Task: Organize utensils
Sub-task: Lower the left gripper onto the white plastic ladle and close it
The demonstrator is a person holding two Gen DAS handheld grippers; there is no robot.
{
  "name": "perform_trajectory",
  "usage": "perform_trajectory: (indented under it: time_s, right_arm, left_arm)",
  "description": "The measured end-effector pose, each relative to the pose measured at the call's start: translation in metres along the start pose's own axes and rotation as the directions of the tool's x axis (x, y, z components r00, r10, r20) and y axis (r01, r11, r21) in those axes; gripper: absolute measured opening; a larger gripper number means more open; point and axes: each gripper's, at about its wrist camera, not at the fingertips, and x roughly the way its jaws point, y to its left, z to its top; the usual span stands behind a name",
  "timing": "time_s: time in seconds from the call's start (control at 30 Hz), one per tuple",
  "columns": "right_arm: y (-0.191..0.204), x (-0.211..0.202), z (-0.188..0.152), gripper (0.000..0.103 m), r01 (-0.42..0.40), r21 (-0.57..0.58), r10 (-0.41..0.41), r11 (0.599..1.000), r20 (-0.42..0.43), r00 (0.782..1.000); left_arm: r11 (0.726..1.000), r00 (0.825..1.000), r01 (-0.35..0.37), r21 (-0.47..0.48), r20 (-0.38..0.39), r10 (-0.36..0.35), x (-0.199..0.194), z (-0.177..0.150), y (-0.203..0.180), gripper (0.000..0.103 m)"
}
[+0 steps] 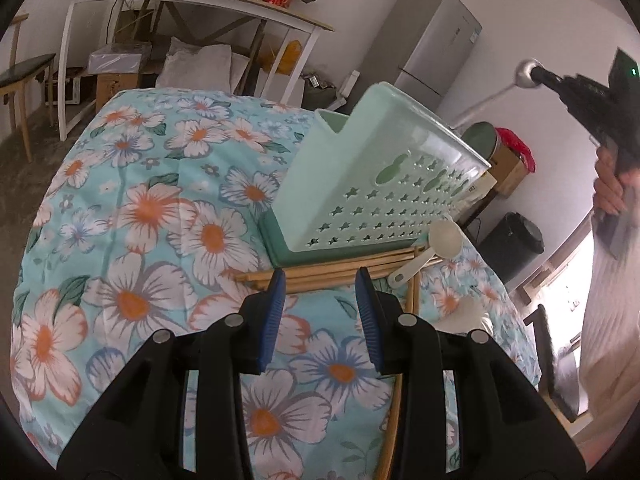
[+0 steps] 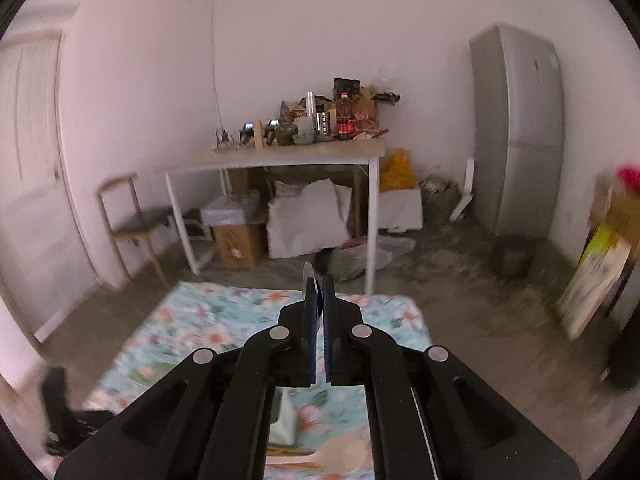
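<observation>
Mint-green perforated plastic utensil holder (image 1: 384, 184) stands on the floral tablecloth (image 1: 160, 216), wooden chopsticks (image 1: 320, 272) and white plastic spoons (image 1: 432, 248) lying at its base. Left gripper (image 1: 320, 312), jaws apart and empty, hovers over the chopsticks. Right gripper (image 2: 319, 300), raised, is clamped on a thin metal utensil (image 2: 309, 271); its handle is hidden. Next, judged: lowering it into the holder.
</observation>
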Motion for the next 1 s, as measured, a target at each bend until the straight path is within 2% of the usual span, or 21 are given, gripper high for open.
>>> perform_trajectory:
  time_s: [0.33,0.43,0.53,0.63,0.67,0.73,0.8,0.9,1.0]
  right_arm:
    - [0.026,0.024,-0.004,0.003,0.017,-0.122,-0.024,0.992,-0.056,0.998]
    - [0.033,0.027,-0.015,0.004,-0.031,-0.131,0.018,0.991,-0.098,0.995]
    - [0.037,0.036,-0.031,0.005,-0.108,-0.094,0.091,0.99,-0.17,0.981]
    - [0.035,0.043,-0.042,0.009,-0.111,-0.068,0.096,0.991,-0.2,0.975]
    - [0.032,0.044,-0.044,0.011,-0.111,-0.05,0.098,0.993,-0.204,0.974]
    - [0.02,0.045,-0.047,0.022,-0.117,0.02,0.119,0.993,-0.211,0.97]
    - [0.009,0.043,-0.049,0.023,-0.12,0.063,0.13,0.991,-0.204,0.97]
    - [-0.003,0.031,-0.055,0.024,-0.104,0.09,0.119,0.99,-0.18,0.977]
    - [-0.024,0.013,-0.073,0.033,-0.061,0.137,0.084,0.989,-0.172,0.981]
  left_arm:
    - [0.999,1.0,0.015,-0.029,-0.024,-0.016,0.011,-0.004,0.007,0.034]
    - [0.999,1.0,0.016,-0.035,-0.024,-0.017,0.012,-0.004,0.009,0.034]
    - [0.999,0.999,0.021,-0.034,-0.025,-0.022,0.011,-0.004,0.008,0.035]
    - [0.999,0.999,0.028,-0.021,-0.033,-0.029,0.009,-0.001,0.002,0.035]
    - [0.999,0.999,0.033,-0.011,-0.037,-0.033,0.009,0.001,-0.002,0.036]
    - [0.999,0.998,0.04,0.013,-0.053,-0.039,0.009,0.003,-0.011,0.042]
    - [0.998,0.996,0.049,0.046,-0.072,-0.046,0.011,0.004,-0.021,0.042]
    - [0.988,0.993,0.075,0.134,-0.101,-0.062,0.015,0.006,-0.049,0.042]
    - [0.964,0.986,0.081,0.251,-0.161,-0.041,0.033,0.012,-0.082,0.041]
